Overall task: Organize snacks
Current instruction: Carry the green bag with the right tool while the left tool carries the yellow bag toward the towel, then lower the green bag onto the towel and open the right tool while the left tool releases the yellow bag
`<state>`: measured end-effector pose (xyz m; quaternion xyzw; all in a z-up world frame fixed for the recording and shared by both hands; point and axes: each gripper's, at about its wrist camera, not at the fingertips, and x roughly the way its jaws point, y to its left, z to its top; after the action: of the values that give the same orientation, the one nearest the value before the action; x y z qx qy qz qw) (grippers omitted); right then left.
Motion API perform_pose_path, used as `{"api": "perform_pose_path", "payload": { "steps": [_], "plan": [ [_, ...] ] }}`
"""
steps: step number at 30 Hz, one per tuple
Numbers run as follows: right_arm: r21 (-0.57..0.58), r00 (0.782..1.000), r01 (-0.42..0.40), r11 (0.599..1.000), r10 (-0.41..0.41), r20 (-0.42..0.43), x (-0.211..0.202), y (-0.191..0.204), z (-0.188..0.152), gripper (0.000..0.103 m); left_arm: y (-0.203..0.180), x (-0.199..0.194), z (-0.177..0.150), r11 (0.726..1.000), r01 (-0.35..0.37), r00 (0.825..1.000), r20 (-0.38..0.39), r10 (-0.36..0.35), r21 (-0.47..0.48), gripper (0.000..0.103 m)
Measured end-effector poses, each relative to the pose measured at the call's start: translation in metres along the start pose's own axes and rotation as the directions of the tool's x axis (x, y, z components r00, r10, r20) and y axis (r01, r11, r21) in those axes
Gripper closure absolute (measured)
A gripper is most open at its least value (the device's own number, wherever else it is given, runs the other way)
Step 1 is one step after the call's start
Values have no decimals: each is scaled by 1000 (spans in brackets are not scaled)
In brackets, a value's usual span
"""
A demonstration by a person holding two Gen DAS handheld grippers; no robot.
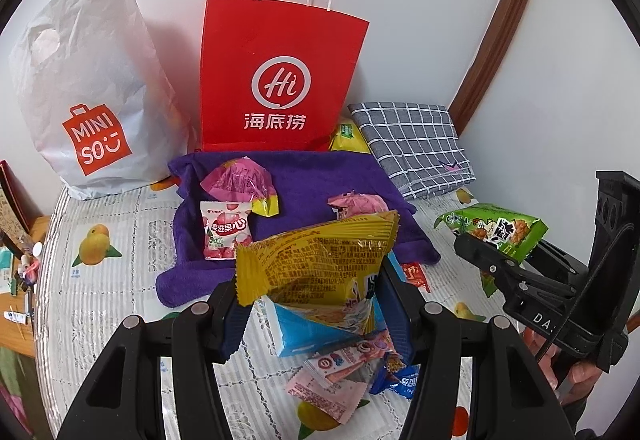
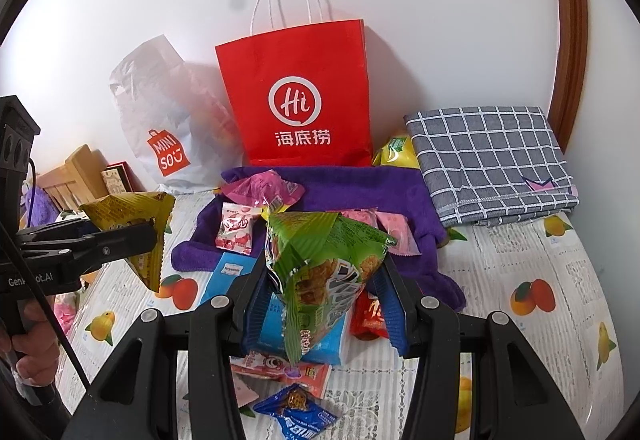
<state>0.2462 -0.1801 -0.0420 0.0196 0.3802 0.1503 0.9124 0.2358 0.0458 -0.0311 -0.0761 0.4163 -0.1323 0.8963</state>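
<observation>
Against the white wall at the back of the fruit-print tablecloth (image 1: 104,280) stand a white Miniso bag (image 1: 96,96) and a red paper bag (image 1: 280,80), the red one upright with its handles up. Right of them lies a folded grey checked cloth (image 2: 492,164); in front, a rumpled purple towel (image 1: 320,180) carries pink snack packets (image 1: 240,180) and a peach candy pack (image 1: 226,228).

Left gripper (image 1: 316,304) is held level above the table, pointing toward the bags, jaws clenched on a yellow snack packet (image 1: 316,264) lifted clear of the pile. Right gripper (image 2: 324,296) sits alongside at similar height, the person's hand (image 1: 560,360) on its grip, jaws clamped on a green snack packet (image 2: 320,264), also off the surface.

Beneath both, on the tablecloth: a light blue box (image 2: 276,336), a red sachet (image 2: 370,320), a pink wrapper (image 1: 324,392), a small blue wrapper (image 2: 296,416).
</observation>
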Motion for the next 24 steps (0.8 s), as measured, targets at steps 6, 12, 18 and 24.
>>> {"api": "perform_pose_path", "payload": {
  "steps": [6,12,18,24],
  "plan": [
    [-5,1000,-2,1000,2,-1,11,-1,11,54,7,8,6,1000,-8,1000,-5,8,-11,47],
    [-15,1000,3,1000,-3,1,22,-3,23,54,13,19,16,1000,-19,1000,-14,18,-15,47],
    [-26,1000,-1,1000,1,0,37,-4,39,54,21,30,24,999,-33,999,-15,33,-22,47],
    [-10,1000,0,1000,0,0,54,-14,56,54,32,43,29,998,-63,998,-22,63,-23,47]
  ]
}}
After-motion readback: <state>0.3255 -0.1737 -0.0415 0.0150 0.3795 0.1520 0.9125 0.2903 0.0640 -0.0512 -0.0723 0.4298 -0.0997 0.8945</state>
